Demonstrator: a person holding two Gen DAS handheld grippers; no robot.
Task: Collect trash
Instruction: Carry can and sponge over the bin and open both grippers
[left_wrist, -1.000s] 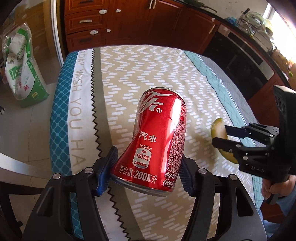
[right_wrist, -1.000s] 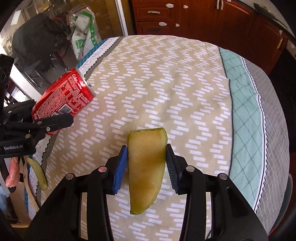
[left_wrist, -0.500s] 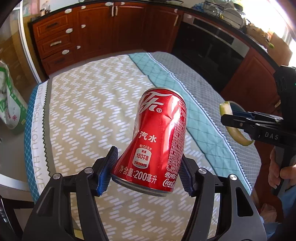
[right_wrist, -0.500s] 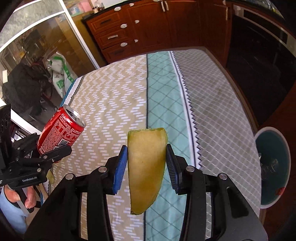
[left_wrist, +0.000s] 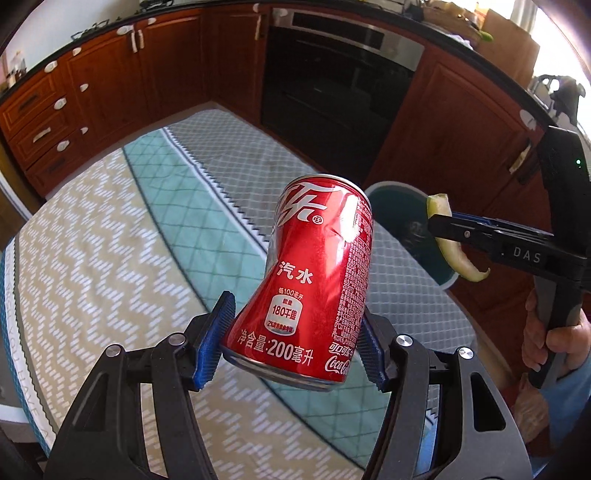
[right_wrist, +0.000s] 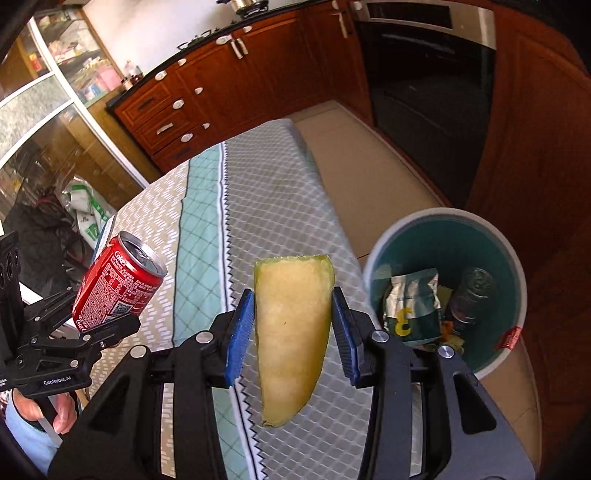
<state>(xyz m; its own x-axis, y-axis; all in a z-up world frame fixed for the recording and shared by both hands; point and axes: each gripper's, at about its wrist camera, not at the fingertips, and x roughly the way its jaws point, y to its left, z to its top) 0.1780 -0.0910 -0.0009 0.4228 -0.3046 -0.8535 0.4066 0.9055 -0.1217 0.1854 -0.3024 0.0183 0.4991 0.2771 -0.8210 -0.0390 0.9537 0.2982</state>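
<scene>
Left wrist view: left tool (left_wrist: 295, 339) is clenching a red soda can (left_wrist: 314, 280) low on its body w/ both blue pads (left_wrist: 216, 341) pressing its sides; can is dented in the middle, tilting slightly, and hanging in the air above the desk (left_wrist: 110, 229). Desk is wearing a cloth w/ beige zigzag, teal diamond and grey bands. Off to the right, right tool (left_wrist: 443, 227) is pinching a curved green-yellow peel (left_wrist: 448, 247), seen edge-on, in front of the trash bin (left_wrist: 388, 195) that is standing on the floor beyond the desk's edge. A hand (left_wrist: 550, 332) is wrapping the right tool's grip.

Right wrist view: right tool (right_wrist: 293, 330) is gripping the peel (right_wrist: 291, 332) between its blue pads (right_wrist: 240, 332), pale inner side facing the cam, pointed end hanging down. Peel is sitting in the air over the desk's (right_wrist: 266, 206) grey band, near the edge, w/ the bin (right_wrist: 513, 258) just right of it and lower. Bin, white rim and teal inside, is holding a crumpled snack bag (right_wrist: 410, 306), a dark can (right_wrist: 469, 295) and small scraps. At left, left tool (right_wrist: 92, 325) is carrying the red can (right_wrist: 118, 284), opened top (right_wrist: 144, 254) tilting up and toward the desk. Brown cabinets (right_wrist: 207, 96) and a black oven (right_wrist: 424, 85) are standing behind.
</scene>
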